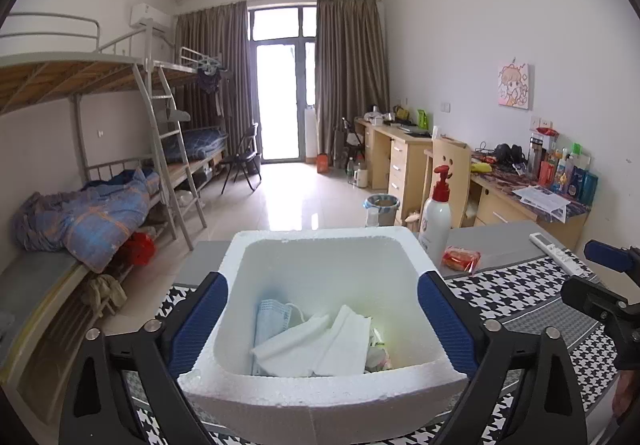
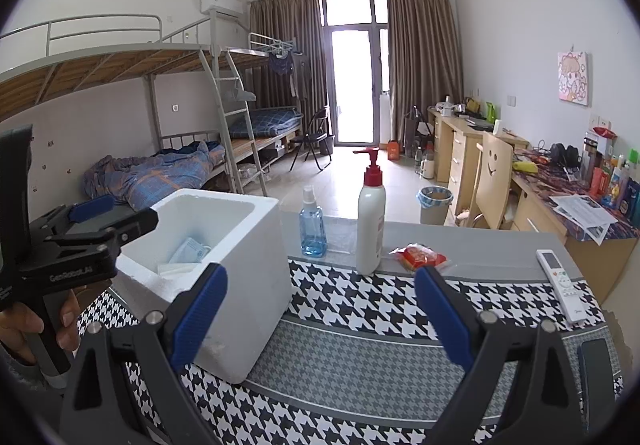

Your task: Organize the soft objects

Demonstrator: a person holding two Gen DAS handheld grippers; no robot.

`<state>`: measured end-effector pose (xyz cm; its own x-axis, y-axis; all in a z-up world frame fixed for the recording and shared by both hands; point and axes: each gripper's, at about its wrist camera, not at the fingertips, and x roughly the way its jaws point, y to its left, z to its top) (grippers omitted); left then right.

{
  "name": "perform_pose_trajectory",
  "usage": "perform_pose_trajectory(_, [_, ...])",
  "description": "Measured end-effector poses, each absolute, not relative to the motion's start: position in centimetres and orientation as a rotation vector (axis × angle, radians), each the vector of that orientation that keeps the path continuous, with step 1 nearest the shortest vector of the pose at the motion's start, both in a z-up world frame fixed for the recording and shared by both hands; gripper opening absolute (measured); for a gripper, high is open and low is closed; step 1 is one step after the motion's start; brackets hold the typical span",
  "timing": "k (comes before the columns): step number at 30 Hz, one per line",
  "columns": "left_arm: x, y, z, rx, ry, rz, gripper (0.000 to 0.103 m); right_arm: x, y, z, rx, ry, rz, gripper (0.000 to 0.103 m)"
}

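Both grippers, left [image 1: 322,319] over the foam box [image 1: 320,393] and right [image 2: 320,319] beside it, gape empty; the limp mask [image 1: 274,319] inside wants pinching mid-fold.

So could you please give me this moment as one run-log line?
left gripper: open, over foam box | box holds face mask, white cloths | right gripper: open, empty | snack packet: on table

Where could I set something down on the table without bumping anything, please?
Bare houndstooth cloth lies between the foam box and the remote. The back edge is crowded: spray bottle, lotion bottle, red packet.
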<state>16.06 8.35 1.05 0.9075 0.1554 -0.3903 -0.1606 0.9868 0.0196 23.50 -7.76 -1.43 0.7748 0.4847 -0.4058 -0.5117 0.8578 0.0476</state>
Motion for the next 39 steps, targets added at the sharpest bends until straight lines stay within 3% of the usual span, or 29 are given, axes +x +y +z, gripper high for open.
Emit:
perform_pose_trajectory(2, [15.5, 8.2, 1.3, -0.01, 0.383, 0.166, 0.102, 23.1, -7.8, -1.3, -0.068, 0.414, 0.54, 0.097])
perform_pose_trajectory(39, [5.4, 3.4, 2.6, -0.009, 0.227, 0.085, 0.102, 13.6, -10.5, 0.5, -0.06, 0.261, 0.549, 0.102])
